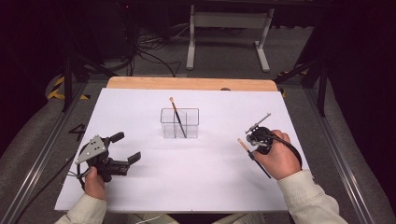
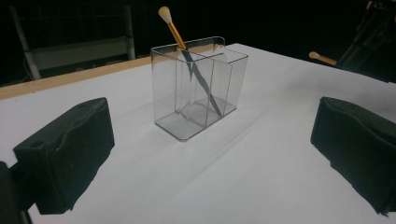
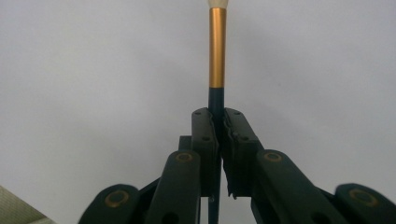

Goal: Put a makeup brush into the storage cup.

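Observation:
A clear plastic holder with two compartments stands mid-table. One brush with a dark handle, gold ferrule and pale tip leans in it. My right gripper is at the right of the table, shut on the dark handle of a second brush, whose gold ferrule and pale tip stick out past the jaws. That brush tip also shows far right in the left gripper view. My left gripper rests at the left, open and pointing at the holder, nothing between its jaws.
A white sheet covers the table, with a wooden edge along the far side. Beyond it the floor holds cables and a white metal stand. Metal rails flank both table sides.

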A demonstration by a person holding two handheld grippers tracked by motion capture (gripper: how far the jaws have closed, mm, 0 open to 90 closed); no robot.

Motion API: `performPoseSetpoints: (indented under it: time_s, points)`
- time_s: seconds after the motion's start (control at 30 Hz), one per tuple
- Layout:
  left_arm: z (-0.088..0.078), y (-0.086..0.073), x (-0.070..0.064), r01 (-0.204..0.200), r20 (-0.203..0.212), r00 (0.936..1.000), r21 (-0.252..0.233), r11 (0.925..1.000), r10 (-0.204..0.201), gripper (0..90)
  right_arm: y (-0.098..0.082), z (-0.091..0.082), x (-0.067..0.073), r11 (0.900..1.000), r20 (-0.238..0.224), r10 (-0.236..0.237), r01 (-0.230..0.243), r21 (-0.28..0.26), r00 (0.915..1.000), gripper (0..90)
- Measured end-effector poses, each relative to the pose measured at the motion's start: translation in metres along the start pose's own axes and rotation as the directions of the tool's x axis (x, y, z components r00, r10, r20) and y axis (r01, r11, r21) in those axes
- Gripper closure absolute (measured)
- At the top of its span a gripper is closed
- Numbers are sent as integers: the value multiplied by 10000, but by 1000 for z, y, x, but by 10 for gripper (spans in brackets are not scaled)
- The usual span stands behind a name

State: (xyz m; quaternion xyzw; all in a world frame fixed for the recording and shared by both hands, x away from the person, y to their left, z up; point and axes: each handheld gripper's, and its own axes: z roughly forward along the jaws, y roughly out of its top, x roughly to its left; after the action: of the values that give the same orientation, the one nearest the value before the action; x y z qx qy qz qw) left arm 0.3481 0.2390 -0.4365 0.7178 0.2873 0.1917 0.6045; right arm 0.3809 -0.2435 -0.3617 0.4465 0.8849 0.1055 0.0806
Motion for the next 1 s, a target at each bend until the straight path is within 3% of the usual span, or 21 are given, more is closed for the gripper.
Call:
performPoseSetpoints:
  time_s: [0.33,0.43,0.57,0.77,0.9,1.0]
  points:
    - [0,0,0,-62,-67,10000,37,10000,62,4,2,-19,0,9905,-24,-249,244,-1356,9997,842]
    - [0,0,0,-72,-97,9999,51,10000,72,4,2,-22,0,9882,46,-289,292,-1506,9996,843]
    - [0,0,-1,-143,-136,9998,92,9999,144,4,1,-29,1,9736,-37,-374,356,-2257,9993,843]
    - [0,0,-1,-210,-170,9996,122,9997,212,4,-1,-36,1,9401,-113,-560,489,-3373,9984,842]
    - [0,0,-2,-191,-169,9997,128,9997,193,4,-3,-41,0,9100,-123,-657,549,-4110,9978,842]
    - [0,0,-1,-242,-143,9996,192,9995,244,4,-5,-43,-1,8801,-223,-754,560,-4714,9969,842]
